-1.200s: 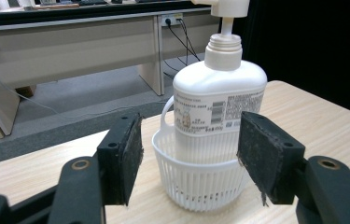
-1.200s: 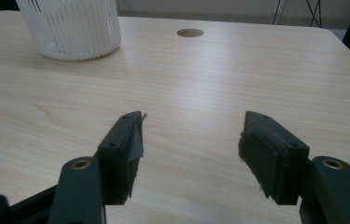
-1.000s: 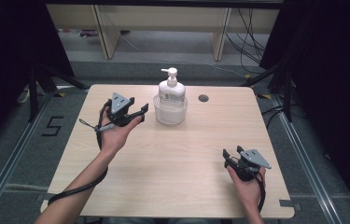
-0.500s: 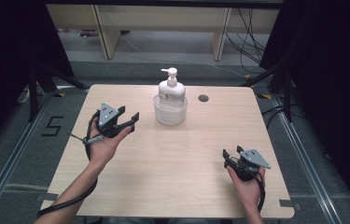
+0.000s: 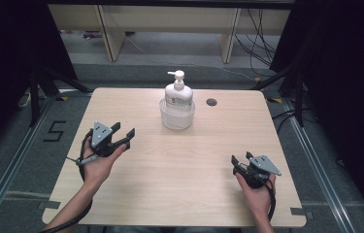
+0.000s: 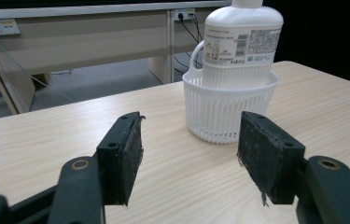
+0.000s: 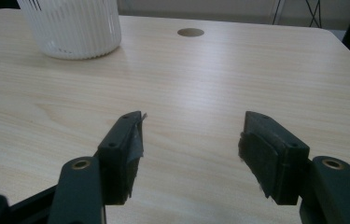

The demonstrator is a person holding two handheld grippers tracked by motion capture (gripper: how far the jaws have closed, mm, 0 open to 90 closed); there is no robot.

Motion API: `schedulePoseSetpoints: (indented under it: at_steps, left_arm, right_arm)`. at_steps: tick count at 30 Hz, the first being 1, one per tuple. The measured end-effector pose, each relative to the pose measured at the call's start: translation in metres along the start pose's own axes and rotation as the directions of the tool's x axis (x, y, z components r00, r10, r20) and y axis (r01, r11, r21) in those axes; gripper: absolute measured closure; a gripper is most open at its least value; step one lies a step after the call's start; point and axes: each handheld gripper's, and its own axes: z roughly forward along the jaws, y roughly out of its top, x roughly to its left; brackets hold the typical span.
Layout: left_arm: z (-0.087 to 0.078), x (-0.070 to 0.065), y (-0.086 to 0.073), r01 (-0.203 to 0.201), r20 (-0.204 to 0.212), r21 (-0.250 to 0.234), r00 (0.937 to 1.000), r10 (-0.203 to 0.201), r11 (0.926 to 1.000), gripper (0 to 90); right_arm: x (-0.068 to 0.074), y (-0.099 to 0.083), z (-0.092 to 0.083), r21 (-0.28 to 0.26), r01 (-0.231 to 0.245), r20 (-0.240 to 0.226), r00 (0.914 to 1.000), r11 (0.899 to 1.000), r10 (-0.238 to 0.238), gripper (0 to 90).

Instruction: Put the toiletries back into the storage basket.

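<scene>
A white pump bottle (image 5: 178,94) stands upright in a white ribbed basket (image 5: 176,116) at the back middle of the wooden table (image 5: 184,165). My left gripper (image 5: 124,130) is held over the table's left side, open and holding nothing, its jaws pointing toward the basket. In the left gripper view the bottle (image 6: 242,42) and basket (image 6: 228,109) sit well beyond the left gripper (image 6: 189,140), a little to the right. My right gripper (image 5: 241,158) rests low at the front right, open. The right gripper view has the right gripper (image 7: 191,140) over bare wood, with the basket (image 7: 72,25) far off at top left.
A round cable hole (image 5: 211,102) lies in the tabletop just right of the basket. Beyond the table's far edge are desk legs (image 5: 228,41) and trailing cables on the floor. Dark curtains flank both sides.
My left gripper has drawn back from beside the basket, moving left and toward the person's side of the table, still open. The right gripper has stayed put.
</scene>
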Motion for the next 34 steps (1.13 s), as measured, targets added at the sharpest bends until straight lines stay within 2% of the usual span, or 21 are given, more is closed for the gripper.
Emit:
schedulePoseSetpoints:
  at_steps: [3, 4, 7, 12, 13, 16, 17, 18, 20, 23, 27, 29, 31, 32, 34]
  left_arm:
    - [-0.005, 0.003, -0.008, 0.003, -0.008, 0.003, 1.0, -0.003, 1.0, 39.3]
    - [-0.006, 0.004, -0.011, 0.007, -0.009, 0.002, 0.9999, -0.007, 1.0, 39.3]
    - [-0.009, 0.007, -0.019, 0.002, -0.017, 0.0, 0.9999, -0.002, 1.0, 39.4]
    - [-0.014, 0.013, -0.043, 0.002, -0.038, 0.017, 0.9993, -0.001, 0.9999, 39.4]
    - [-0.015, 0.014, -0.046, 0.005, -0.043, 0.027, 0.9991, -0.004, 0.9996, 39.4]
    - [-0.018, 0.019, -0.059, 0.005, -0.057, 0.042, 0.9983, -0.002, 0.9991, 39.4]
    - [-0.018, 0.02, -0.063, 0.013, -0.059, 0.033, 0.9982, -0.011, 0.9994, 39.4]
    - [-0.021, 0.021, -0.067, 0.014, -0.067, 0.037, 0.9977, -0.011, 0.9992, 39.4]
    - [-0.023, 0.022, -0.074, 0.017, -0.073, 0.029, 0.9972, -0.015, 0.9994, 39.4]
    - [-0.025, 0.023, -0.08, 0.025, -0.073, 0.021, 0.997, -0.024, 0.9995, 39.2]
    - [-0.026, 0.024, -0.083, 0.012, -0.084, -0.004, 0.9964, -0.012, 0.9999, 39.2]
    - [-0.025, 0.024, -0.086, 0.023, -0.082, -0.014, 0.9963, -0.024, 0.9996, 39.1]
    - [-0.025, 0.024, -0.087, 0.023, -0.082, -0.008, 0.9964, -0.024, 0.9997, 39.3]
    - [-0.024, 0.024, -0.088, 0.022, -0.079, -0.013, 0.9966, -0.023, 0.9997, 39.4]
    - [-0.025, 0.025, -0.088, 0.023, -0.086, -0.01, 0.996, -0.024, 0.9997, 39.6]
  right_arm:
    - [0.001, 0.0, -0.001, 0.011, -0.003, 0.005, 1.0, 1.0, 0.003, 39.6]
    - [0.0, 0.0, 0.001, -0.001, 0.014, 0.004, 0.9999, 1.0, -0.014, 39.6]
    - [0.001, 0.0, -0.001, 0.011, -0.005, 0.005, 1.0, 1.0, 0.005, 39.6]
    - [0.001, 0.0, -0.001, 0.012, -0.003, 0.007, 1.0, 1.0, 0.003, 39.6]
    - [0.0, 0.0, 0.0, -0.002, 0.014, 0.006, 0.9999, 1.0, -0.014, 39.6]
    - [0.0, 0.0, 0.0, 0.008, 0.01, 0.009, 0.9999, 1.0, -0.01, 39.7]
    - [0.0, 0.0, 0.001, 0.001, 0.016, 0.006, 0.9999, 1.0, -0.016, 39.7]
    - [-0.003, 0.0, 0.001, -0.011, 0.053, 0.009, 0.9986, 0.999, -0.053, 39.6]
    - [-0.002, 0.0, 0.001, -0.012, 0.046, 0.004, 0.9989, 0.999, -0.046, 39.6]
    - [-0.001, 0.0, 0.003, -0.014, 0.038, 0.0, 0.9993, 0.999, -0.038, 39.7]
    - [-0.002, 0.0, 0.001, -0.012, 0.045, 0.0, 0.999, 0.999, -0.045, 39.6]
    - [-0.002, 0.0, 0.001, -0.007, 0.046, 0.0, 0.999, 0.999, -0.046, 39.6]
    - [-0.002, 0.0, 0.003, -0.009, 0.05, 0.001, 0.9988, 0.999, -0.05, 39.6]
    - [0.0, 0.0, 0.002, 0.001, 0.022, -0.012, 0.9997, 1.0, -0.022, 39.6]
    - [0.0, 0.0, 0.002, 0.005, 0.013, -0.012, 0.9998, 1.0, -0.013, 39.5]
